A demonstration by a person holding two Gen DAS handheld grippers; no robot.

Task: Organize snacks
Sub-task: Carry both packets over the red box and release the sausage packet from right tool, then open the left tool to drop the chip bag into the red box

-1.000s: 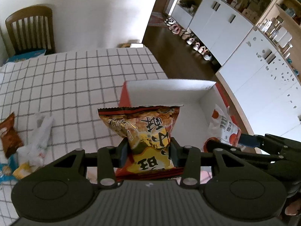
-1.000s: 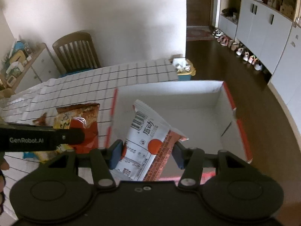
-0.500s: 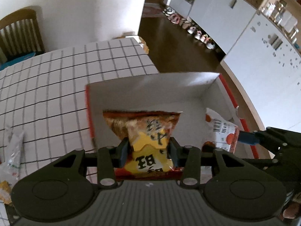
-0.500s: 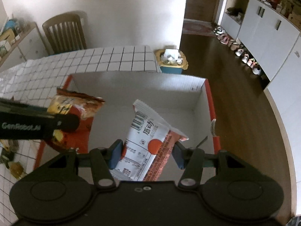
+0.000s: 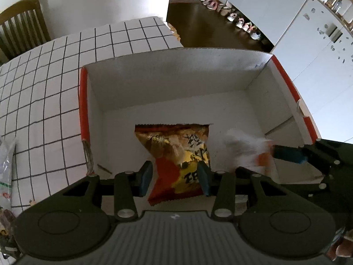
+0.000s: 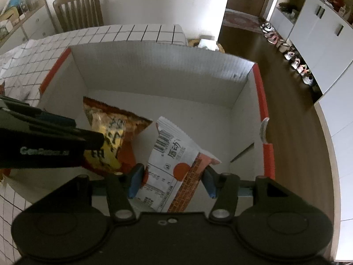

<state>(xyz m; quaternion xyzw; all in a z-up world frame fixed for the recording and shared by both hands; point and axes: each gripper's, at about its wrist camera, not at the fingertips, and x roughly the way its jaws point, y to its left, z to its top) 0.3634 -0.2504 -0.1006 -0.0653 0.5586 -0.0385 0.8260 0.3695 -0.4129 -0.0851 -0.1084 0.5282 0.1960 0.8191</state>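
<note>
A white cardboard box (image 5: 167,84) with red rims stands on the checked tablecloth; it also shows in the right wrist view (image 6: 158,70). My left gripper (image 5: 174,176) is open over the box, and the orange-yellow snack bag (image 5: 176,152) hangs loose between its jaws, inside the box. In the right wrist view the same bag (image 6: 110,137) sits at the box's left. My right gripper (image 6: 172,181) is open with the white-and-red snack packet (image 6: 174,165) between its spread jaws; the packet is blurred in the left wrist view (image 5: 245,150).
A clear wrapper (image 5: 6,161) and other snacks lie on the tablecloth (image 5: 44,77) at the left. A wooden chair (image 6: 79,11) stands behind the table. White cabinets (image 5: 308,33) and shoes line the dark floor on the right.
Both grippers moved forward and down over the box. Both sets of jaws opened, letting go of the orange-yellow bag and the white-and-red packet, which dropped lower into the box.
</note>
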